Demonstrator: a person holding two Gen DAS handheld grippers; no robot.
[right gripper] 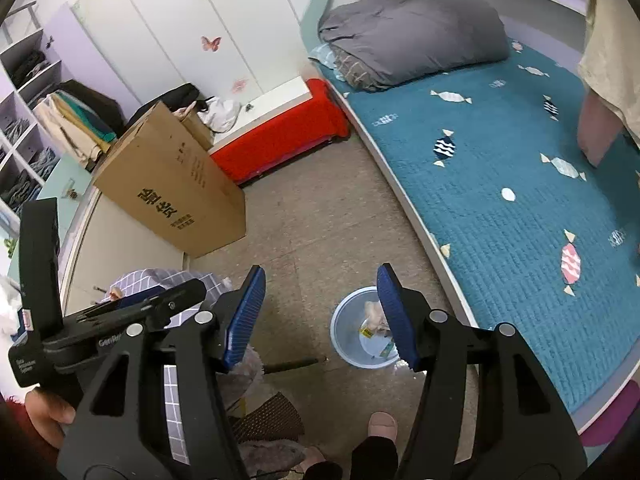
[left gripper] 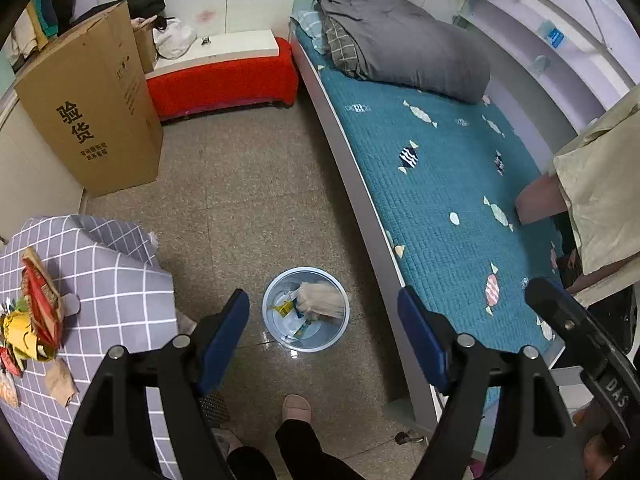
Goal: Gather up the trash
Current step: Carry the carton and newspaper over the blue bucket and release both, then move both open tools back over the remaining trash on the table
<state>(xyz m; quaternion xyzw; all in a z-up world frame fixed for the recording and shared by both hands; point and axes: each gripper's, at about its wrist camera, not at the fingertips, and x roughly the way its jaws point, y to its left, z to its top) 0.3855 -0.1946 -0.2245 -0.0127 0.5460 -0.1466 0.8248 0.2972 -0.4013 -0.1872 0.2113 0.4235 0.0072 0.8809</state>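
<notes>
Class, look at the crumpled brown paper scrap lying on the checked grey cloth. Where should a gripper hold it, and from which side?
Grip the brown paper scrap across its narrow width, coming from above: it lies flat on the checked cloth, apart from the wrapper pile, so the sides are probably free.

A: Setting reads as a home bedroom. Evidence: single bed with teal quilted cover printed with candy shapes; folded grey duvet at its head.

B: Agreed. White wardrobe doors with butterfly stickers along the back wall; open lilac shelving holding folded clothes on the left.

A: Also a low bench draped in red cloth, a tall brown cardboard box with black printed characters, speckled grey stone floor.

B: Small table under grey white-grid cloth; pale blue round plastic waste bin beside the bed.
</notes>
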